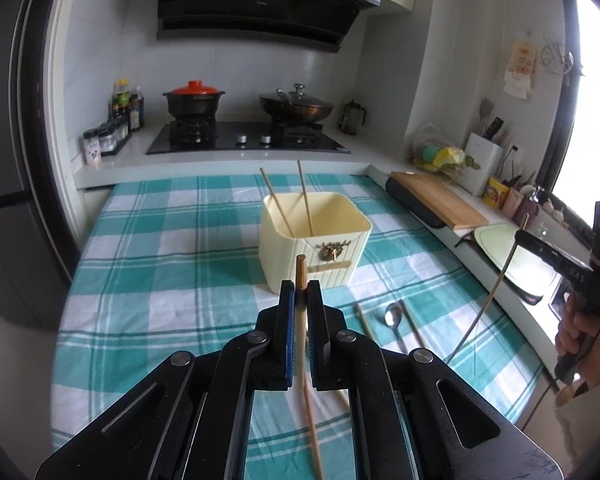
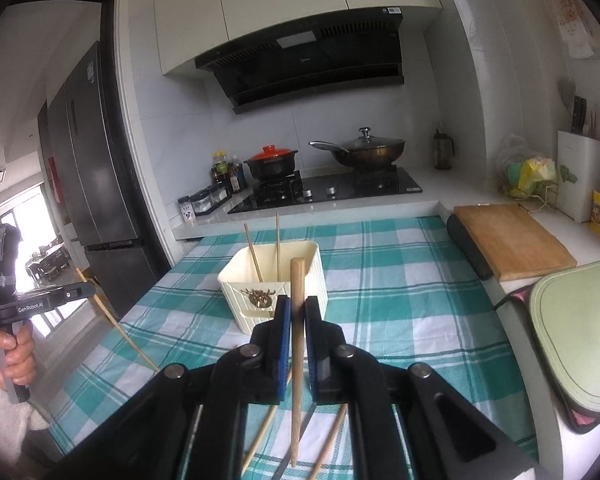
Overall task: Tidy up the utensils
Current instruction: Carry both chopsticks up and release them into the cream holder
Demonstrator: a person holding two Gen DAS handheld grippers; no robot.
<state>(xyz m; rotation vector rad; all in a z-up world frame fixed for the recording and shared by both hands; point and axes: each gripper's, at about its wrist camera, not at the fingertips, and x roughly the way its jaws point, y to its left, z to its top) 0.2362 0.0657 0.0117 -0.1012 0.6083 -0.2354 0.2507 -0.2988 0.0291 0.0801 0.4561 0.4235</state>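
A cream square utensil holder (image 1: 314, 248) stands on the checked cloth with two chopsticks (image 1: 292, 200) leaning inside; it also shows in the right wrist view (image 2: 274, 280). My left gripper (image 1: 301, 290) is shut on a wooden chopstick (image 1: 305, 344), held above the cloth just in front of the holder. My right gripper (image 2: 296, 308) is shut on another wooden chopstick (image 2: 297, 360), also in front of the holder. A metal spoon (image 1: 393, 316) and loose chopsticks (image 1: 414, 328) lie on the cloth to the right of my left gripper.
A teal checked cloth (image 1: 172, 248) covers the table. Behind it is a stove with a red-lidded pot (image 1: 194, 98) and a wok (image 1: 296, 106). A wooden cutting board (image 1: 440, 200) and a green board (image 2: 576, 328) lie on the right counter. A fridge (image 2: 96, 184) stands at left.
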